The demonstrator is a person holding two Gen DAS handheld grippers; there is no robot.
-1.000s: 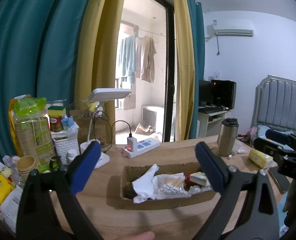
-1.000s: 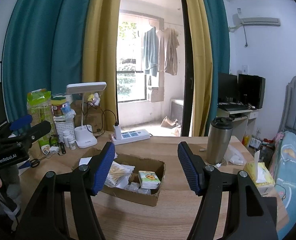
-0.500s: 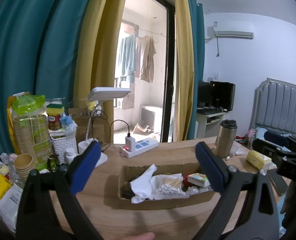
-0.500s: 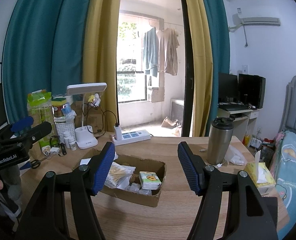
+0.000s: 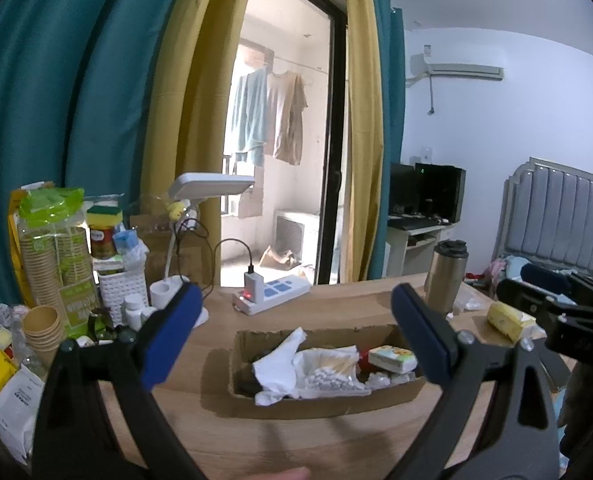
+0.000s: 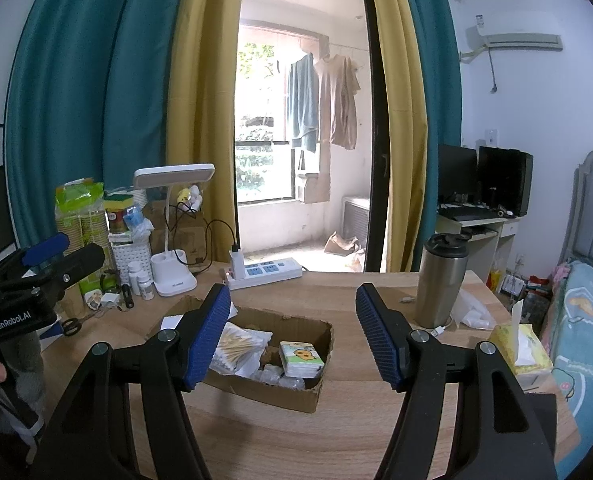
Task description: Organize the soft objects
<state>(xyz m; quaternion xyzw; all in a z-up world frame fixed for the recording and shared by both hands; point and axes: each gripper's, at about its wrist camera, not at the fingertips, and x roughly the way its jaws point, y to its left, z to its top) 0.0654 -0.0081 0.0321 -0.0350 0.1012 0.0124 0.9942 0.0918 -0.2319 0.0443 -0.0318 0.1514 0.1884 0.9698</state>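
The cardboard box point(image 5: 320, 372) of soft things sits on the bench point(image 6: 336, 432) just ahead of both tongs, its long side running left to right. Left tongs point(image 5: 292, 336) and right tongs point(image 6: 292, 336) gape wide, holding nothing — neither clearly nearer.

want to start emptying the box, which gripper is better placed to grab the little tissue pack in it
Probably right. The tissue pack lies between the open right gripper fingers in its view; in the left gripper view it sits at the cardboard box far right end.
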